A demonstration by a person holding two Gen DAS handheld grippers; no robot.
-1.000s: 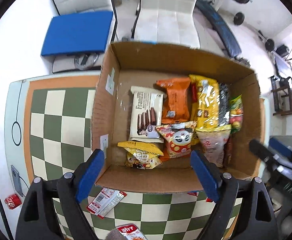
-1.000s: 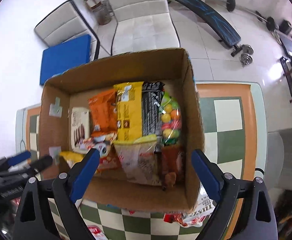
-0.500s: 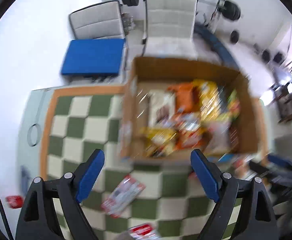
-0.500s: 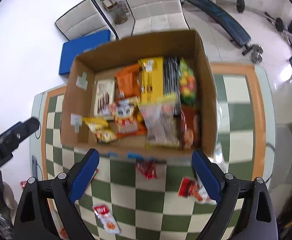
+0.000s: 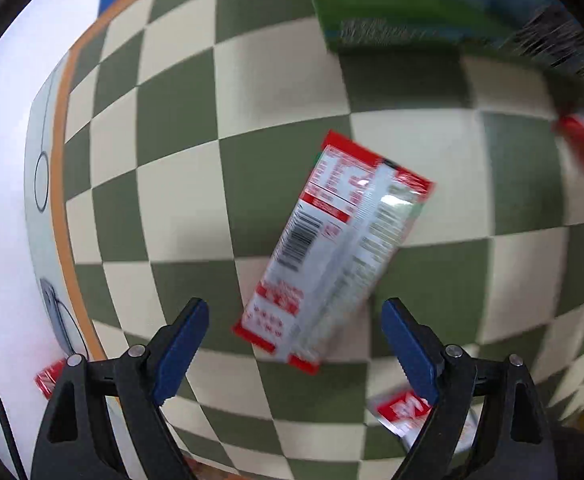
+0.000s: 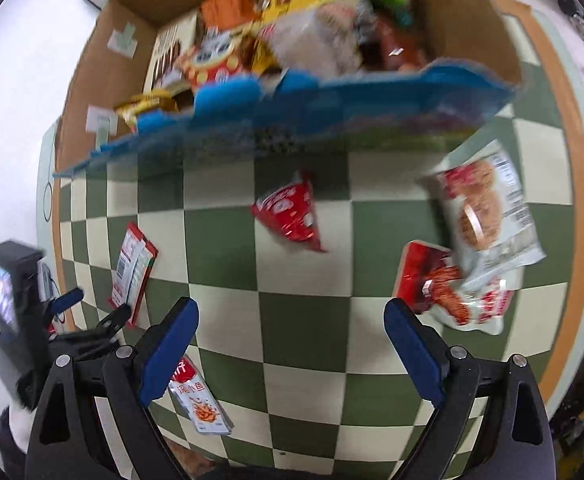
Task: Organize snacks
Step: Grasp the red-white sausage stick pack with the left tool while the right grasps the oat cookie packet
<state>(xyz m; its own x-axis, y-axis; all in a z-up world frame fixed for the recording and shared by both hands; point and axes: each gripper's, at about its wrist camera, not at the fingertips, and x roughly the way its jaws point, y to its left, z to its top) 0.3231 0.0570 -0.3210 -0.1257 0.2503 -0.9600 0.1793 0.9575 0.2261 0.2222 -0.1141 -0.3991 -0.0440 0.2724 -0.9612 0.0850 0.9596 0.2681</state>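
The left gripper (image 5: 294, 326) points steeply down at the checkered table (image 5: 180, 184), jaws spread wide and empty, with the near end of a red-and-white snack packet (image 5: 332, 252) lying flat between its tips. The right gripper (image 6: 290, 330), also tilted steeply down, gapes empty over bare squares. Beyond it a small red packet (image 6: 290, 216) lies near the cardboard box (image 6: 92, 80) of snacks.

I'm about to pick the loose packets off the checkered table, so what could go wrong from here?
The left tongs are open above the red-and-white packet, which lies flat and slanted; the fingers may slide off its slick film or pinch only an edge. Near the right tongs, the cookie bag overlaps the red snack pouch, so lifting one may drag the other.
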